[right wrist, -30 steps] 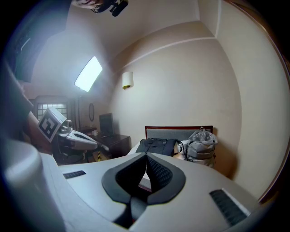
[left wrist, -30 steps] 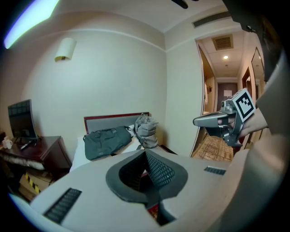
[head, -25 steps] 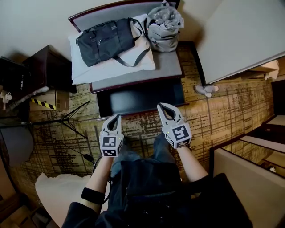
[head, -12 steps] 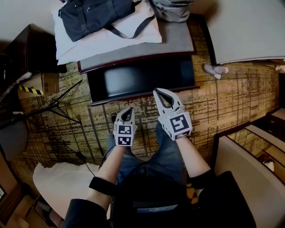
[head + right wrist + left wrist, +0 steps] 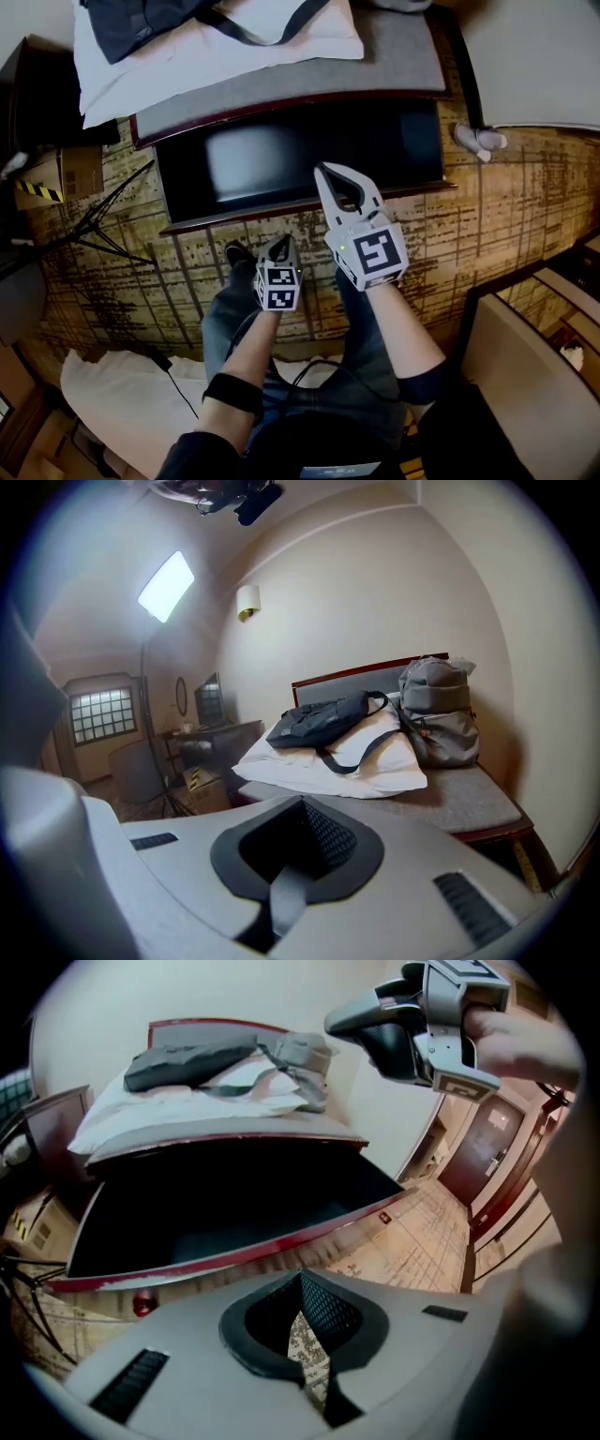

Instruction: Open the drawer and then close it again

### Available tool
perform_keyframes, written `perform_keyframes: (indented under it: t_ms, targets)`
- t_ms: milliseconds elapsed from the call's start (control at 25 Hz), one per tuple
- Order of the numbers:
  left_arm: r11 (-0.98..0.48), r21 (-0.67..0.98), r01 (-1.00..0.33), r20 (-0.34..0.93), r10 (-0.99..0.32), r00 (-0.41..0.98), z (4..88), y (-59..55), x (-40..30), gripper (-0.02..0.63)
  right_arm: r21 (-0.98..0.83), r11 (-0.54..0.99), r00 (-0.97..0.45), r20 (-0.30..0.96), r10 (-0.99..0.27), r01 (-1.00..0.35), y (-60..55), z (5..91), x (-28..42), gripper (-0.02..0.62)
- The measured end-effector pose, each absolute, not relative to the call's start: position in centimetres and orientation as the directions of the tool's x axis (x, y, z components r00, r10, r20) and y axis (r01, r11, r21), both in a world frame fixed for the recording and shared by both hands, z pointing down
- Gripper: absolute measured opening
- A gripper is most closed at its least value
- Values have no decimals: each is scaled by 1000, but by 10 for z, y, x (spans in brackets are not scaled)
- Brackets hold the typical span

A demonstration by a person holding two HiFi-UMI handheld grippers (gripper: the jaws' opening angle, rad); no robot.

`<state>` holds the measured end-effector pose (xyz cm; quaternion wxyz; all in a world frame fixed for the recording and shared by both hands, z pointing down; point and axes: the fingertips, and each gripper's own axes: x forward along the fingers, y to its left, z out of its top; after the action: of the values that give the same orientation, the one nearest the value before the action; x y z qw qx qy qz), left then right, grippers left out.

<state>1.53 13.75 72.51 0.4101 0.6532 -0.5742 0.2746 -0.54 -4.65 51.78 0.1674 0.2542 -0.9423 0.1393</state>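
Dark and red-rimmed, the drawer (image 5: pixel 225 218) stands pulled out from under the bed (image 5: pixel 281 89). Its inside is too shadowed to show any contents. Beyond the drawer, on the bed, the black bag (image 5: pixel 141 19) lying on the white pillow (image 5: pixel 216 56) is cut off by the head view's top edge. The left gripper (image 5: pixel 281 244), just short of the drawer's front rim, and the right gripper (image 5: pixel 324 171), over that rim, both have their jaws closed together on nothing.
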Motion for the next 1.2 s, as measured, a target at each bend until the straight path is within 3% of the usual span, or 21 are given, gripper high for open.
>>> perform_keyframes:
  t_ms: [440,1200]
  targets:
    - [71,205,-976,833,-537,136,816,122,9,2,-187,815,-806,379,-455,-548,-64,592,-12,0]
    - [111,190,-975,779,-622,81,818,69,-13,0,-226,782,-785,411,-465,-581,-74,628,-4,0]
